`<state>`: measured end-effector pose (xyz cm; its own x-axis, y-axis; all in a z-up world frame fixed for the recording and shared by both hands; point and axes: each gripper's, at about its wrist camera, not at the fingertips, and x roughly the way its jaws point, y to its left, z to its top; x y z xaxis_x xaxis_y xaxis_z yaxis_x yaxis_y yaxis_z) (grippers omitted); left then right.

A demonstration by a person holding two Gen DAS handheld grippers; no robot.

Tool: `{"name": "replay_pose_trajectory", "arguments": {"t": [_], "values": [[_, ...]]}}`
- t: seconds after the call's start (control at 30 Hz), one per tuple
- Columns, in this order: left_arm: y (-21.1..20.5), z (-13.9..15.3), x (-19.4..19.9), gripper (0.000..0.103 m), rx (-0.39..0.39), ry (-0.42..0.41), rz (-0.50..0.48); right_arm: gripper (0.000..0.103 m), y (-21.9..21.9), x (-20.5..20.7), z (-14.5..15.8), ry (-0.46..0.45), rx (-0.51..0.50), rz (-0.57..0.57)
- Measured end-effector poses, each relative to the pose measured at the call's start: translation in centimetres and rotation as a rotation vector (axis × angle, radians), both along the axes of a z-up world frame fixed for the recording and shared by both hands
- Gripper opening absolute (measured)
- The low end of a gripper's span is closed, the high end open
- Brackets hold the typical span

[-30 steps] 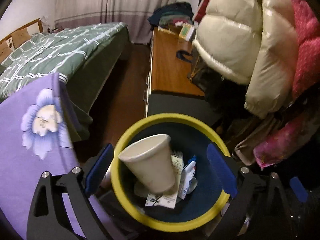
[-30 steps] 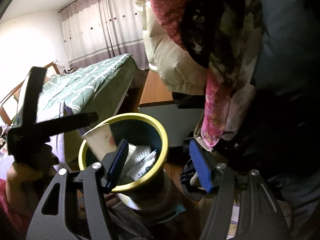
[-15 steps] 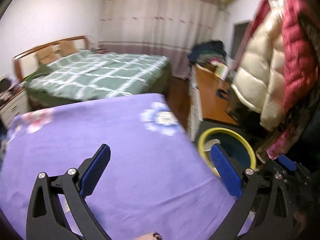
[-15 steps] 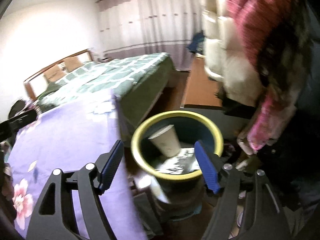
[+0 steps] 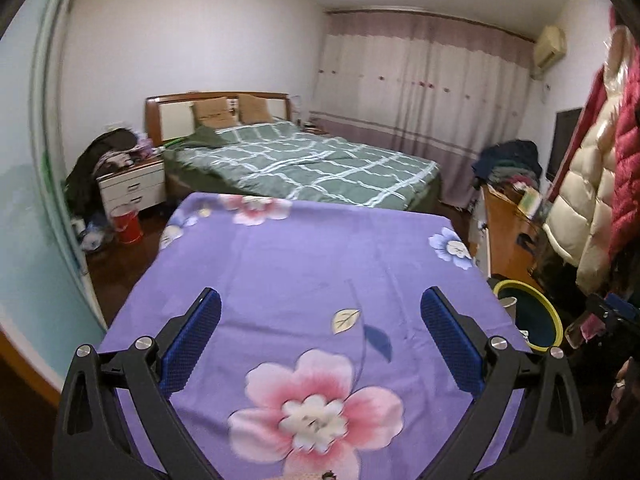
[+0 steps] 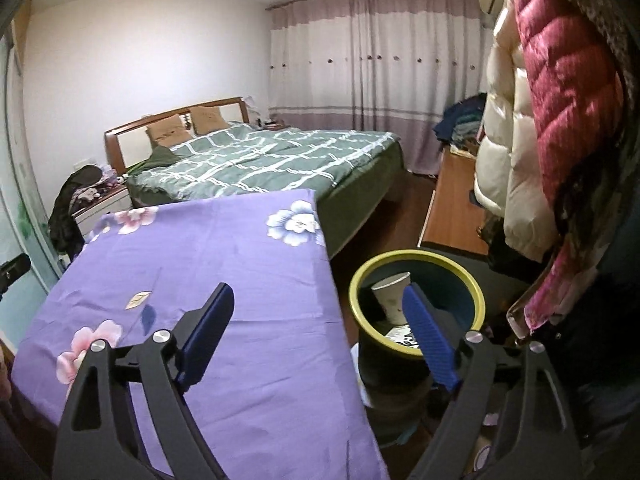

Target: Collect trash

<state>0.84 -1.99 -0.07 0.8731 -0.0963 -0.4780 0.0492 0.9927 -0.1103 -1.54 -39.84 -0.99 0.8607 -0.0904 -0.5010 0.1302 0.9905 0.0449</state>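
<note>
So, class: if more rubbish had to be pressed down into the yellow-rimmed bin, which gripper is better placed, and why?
Right. The right gripper is open with the yellow-rimmed bin and paper cup close beside it. The left gripper, also open, hovers over the purple floral cloth, farther from the bin.

Left tool [image 5: 320, 336] gapes empty above the purple floral cloth [image 5: 304, 264].

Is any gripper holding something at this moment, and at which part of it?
Nothing is held. The left gripper and right gripper are both open and empty. The paper cup lies in the bin.
</note>
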Motion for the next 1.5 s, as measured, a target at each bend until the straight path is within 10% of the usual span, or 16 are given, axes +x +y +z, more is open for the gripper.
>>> {"name": "replay_pose_trajectory", "arguments": {"t": [1.5], "values": [[0.2, 0.6, -3.4, 0.098, 0.014, -0.019, 0.009, 0.087, 1.7, -1.2, 1.7, -0.053, -0.002, 0.009]]}}
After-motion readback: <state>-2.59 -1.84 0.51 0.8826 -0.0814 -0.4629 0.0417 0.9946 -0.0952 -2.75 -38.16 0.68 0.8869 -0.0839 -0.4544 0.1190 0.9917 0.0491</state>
